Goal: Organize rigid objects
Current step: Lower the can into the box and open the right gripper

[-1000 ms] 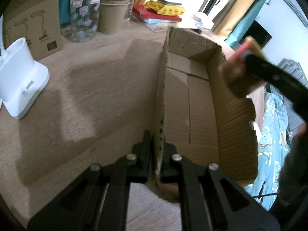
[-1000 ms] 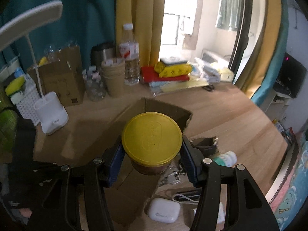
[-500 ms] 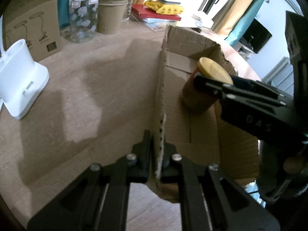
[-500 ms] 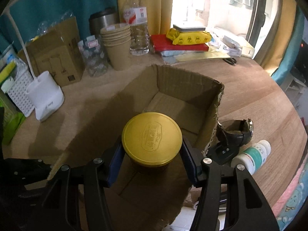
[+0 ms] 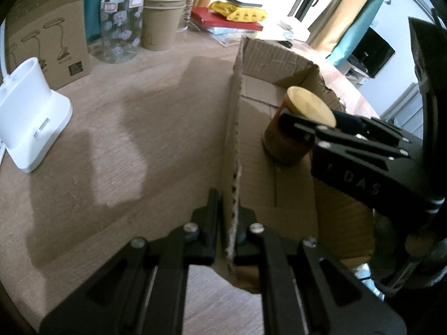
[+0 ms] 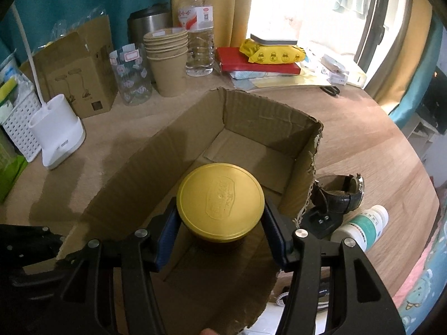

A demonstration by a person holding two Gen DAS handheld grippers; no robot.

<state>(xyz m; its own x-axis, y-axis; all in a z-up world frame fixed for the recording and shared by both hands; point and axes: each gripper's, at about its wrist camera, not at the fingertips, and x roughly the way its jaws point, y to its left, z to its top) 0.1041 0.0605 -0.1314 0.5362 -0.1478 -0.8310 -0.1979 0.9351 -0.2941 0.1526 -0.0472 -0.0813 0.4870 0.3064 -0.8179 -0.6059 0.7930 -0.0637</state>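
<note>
A brown jar with a gold lid (image 6: 220,199) sits low inside the open cardboard box (image 6: 268,117), at or just above its floor. My right gripper (image 6: 220,217) is shut on the jar, its blue-padded fingers (image 6: 166,234) pressed against both sides under the lid. In the left wrist view the same jar (image 5: 285,145) stands by the box's right wall with the right gripper's fingers (image 5: 296,127) around it. My left gripper (image 5: 228,217) is shut on the box's left wall (image 5: 233,128), pinching the torn cardboard edge.
Right of the box lie a black wristwatch (image 6: 338,192) and a white pill bottle (image 6: 363,226). A white lamp base (image 6: 56,139), a lamp carton (image 6: 78,75), a glass jar (image 6: 131,75), stacked paper cups (image 6: 167,58), a water bottle (image 6: 198,28) and books (image 6: 257,61) line the back.
The right gripper has carried the gold-lidded jar from above the table down into the box. The left gripper has kept its hold on the box wall.
</note>
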